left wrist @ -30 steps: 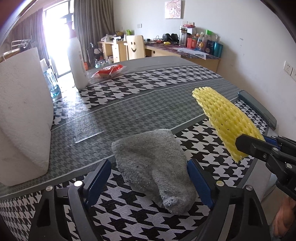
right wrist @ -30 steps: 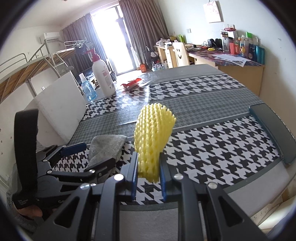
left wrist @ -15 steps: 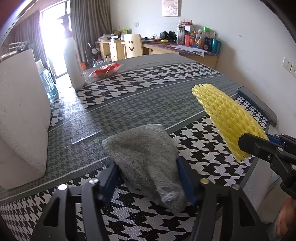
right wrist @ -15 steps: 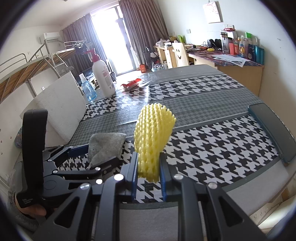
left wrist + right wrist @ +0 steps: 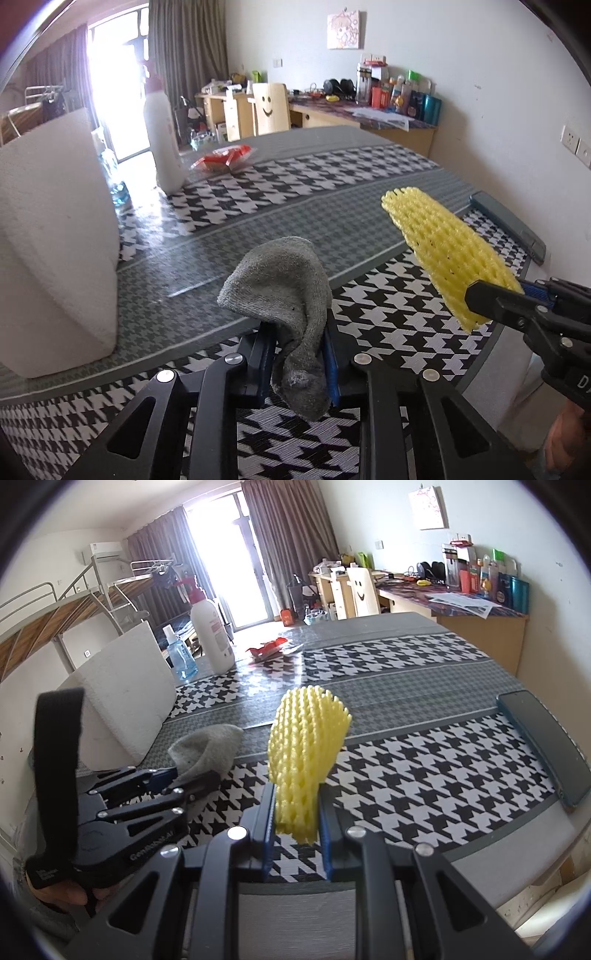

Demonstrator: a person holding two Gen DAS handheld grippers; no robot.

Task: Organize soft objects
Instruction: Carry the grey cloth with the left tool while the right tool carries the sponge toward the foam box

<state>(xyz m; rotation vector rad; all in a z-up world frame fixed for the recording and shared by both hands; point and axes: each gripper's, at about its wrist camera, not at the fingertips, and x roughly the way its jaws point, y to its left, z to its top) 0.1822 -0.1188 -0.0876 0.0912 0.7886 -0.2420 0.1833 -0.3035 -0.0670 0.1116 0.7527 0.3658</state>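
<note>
Grey knit sock (image 5: 284, 295) pinched limp in left gripper (image 5: 297, 363), yellow foam net sleeve (image 5: 304, 753) clamped by right gripper (image 5: 297, 832)

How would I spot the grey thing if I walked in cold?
Start at the big white foam block on the houndstooth table. Just right of it, the left tongs pinch a limp grey sock. Its neighbour, in the right tongs, is bright yellow foam netting.

1. Sock (image 5: 280, 280): grey.
2. Foam net (image 5: 306, 746): yellow, with a mesh pattern.
3. Table (image 5: 424, 760): black-and-white houndstooth with grey bands.
4. Fingers (image 5: 325, 845): black with blue pads.
5. Bottle (image 5: 212, 635): white.
6. Packet (image 5: 267, 649): red.
</note>
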